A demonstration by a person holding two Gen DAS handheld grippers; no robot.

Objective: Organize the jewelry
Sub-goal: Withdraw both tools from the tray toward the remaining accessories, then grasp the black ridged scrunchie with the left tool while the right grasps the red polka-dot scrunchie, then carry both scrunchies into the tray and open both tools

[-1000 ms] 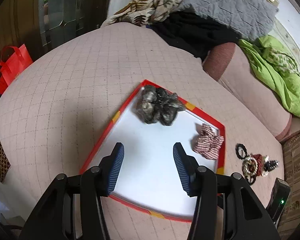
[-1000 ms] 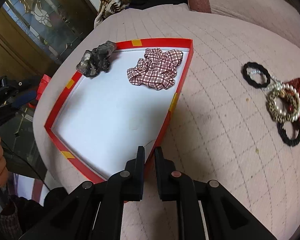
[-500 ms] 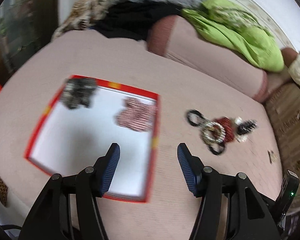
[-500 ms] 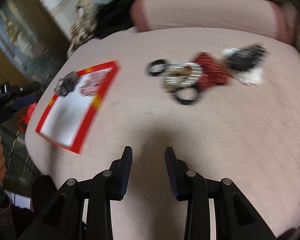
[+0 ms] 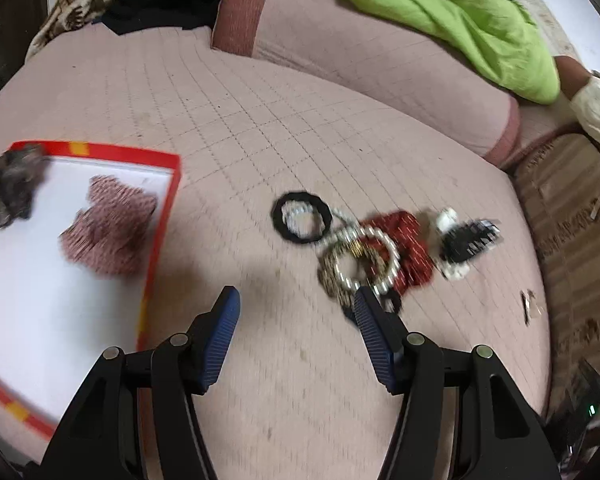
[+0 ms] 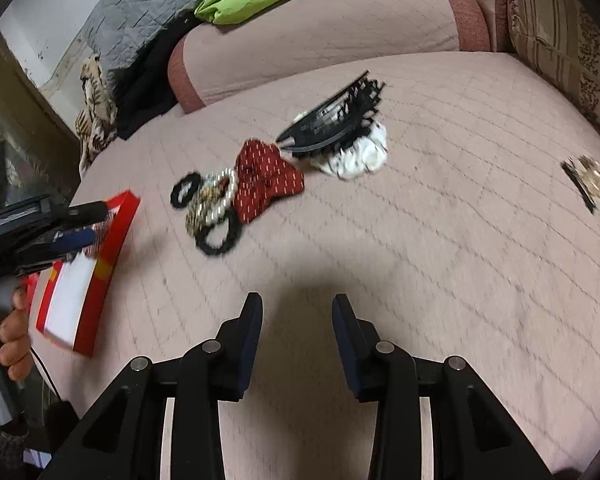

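- The red-rimmed tray (image 5: pixel 168 216) is cut off at the left edge of the left wrist view; its contents, a dark scrunchie (image 5: pixel 10 190) and a checked scrunchie (image 5: pixel 108 232), are smeared by blur
- The jewelry pile (image 5: pixel 364 256) lies mid-cushion (image 5: pixel 260 128), apart from the tray: black hair tie (image 5: pixel 278 220), pearl ring, red bow (image 6: pixel 268 178), black claw clip (image 6: pixel 336 120)
- The left gripper (image 5: pixel 296 300) is seen agape and empty just short of the pile
- The right gripper (image 6: pixel 296 308), just opened, is empty over bare cushion
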